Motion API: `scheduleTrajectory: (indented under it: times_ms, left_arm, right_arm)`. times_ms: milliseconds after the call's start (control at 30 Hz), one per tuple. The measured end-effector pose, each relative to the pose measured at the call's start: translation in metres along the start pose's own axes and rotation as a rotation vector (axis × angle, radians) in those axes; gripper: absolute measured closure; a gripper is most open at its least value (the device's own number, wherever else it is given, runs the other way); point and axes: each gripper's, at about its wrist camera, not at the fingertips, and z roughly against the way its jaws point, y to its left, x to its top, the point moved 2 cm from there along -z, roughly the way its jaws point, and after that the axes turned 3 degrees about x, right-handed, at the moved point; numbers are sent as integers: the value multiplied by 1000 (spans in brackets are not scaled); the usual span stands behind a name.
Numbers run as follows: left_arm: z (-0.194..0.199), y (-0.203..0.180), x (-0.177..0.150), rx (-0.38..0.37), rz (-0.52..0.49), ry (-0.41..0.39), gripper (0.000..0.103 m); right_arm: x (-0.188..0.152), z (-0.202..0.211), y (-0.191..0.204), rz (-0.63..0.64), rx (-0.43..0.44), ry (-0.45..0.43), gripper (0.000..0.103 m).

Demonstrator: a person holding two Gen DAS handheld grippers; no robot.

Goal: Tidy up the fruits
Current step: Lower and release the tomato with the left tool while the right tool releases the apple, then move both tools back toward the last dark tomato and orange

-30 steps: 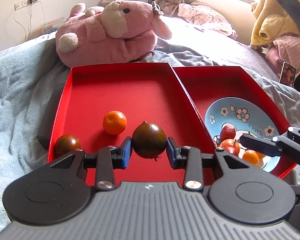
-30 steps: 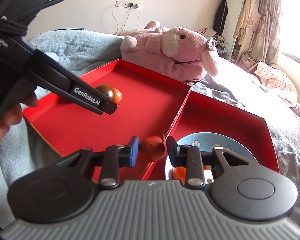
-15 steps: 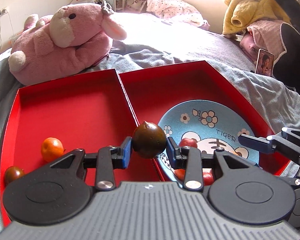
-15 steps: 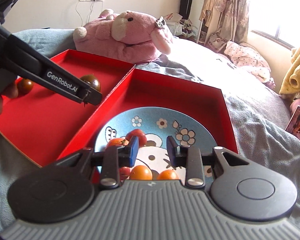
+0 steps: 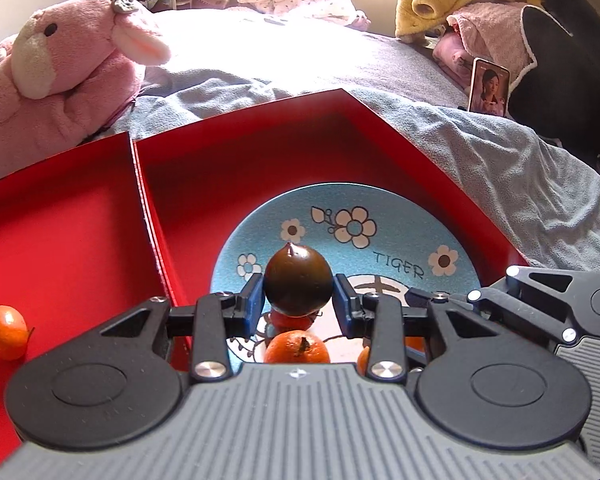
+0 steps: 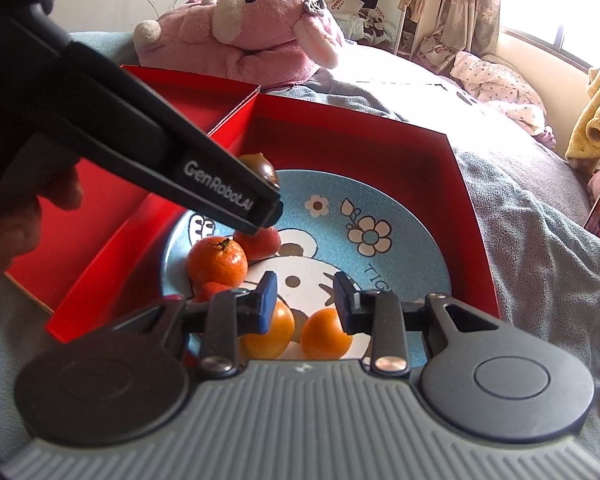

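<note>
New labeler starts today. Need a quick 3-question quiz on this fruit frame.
1. True or false: the left gripper holds a dark tomato above the blue plate.
2. Is the right gripper A) open and empty, or B) shut on an orange?
3. Fill in: a lone orange fruit lies in the ___ red tray.

Key: 1 true; 2 A; 3 left.

The blue plate [image 5: 388,216] carries the word "TIGER". The left tool [image 6: 260,204] has "GenRobot.AI" in white letters on its black finger. Other print is too small to read.
</note>
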Motion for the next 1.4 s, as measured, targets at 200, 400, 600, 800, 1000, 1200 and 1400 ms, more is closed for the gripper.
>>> scheduleTrajectory:
  times_ms: [200, 400, 600, 800, 1000, 1200, 1400]
  left_arm:
    - [-13, -13, -5, -18, -38, 28, 60]
    - [-9, -15, -10, -9, -63, 18, 50]
    - [6, -13, -10, -3, -52, -21, 30]
    - [32, 2, -14, 35, 10, -56, 30]
    - [66, 41, -31, 154, 79, -80, 30]
    - [100, 88, -46, 275, 128, -102, 30]
    - [116, 127, -72, 416, 222, -78, 30]
  right_arm:
    - [2, -2, 1, 5, -2, 6, 69]
    - [2, 0, 6, 12, -5, 8, 69]
    - [1, 4, 9, 20, -16, 14, 67]
    - [6, 9, 13, 28, -24, 11, 68]
    - [13, 14, 22, 47, -20, -15, 68]
    - [24, 22, 43, 53, 26, -53, 68]
    - [38, 21, 77, 75, 97, -72, 68]
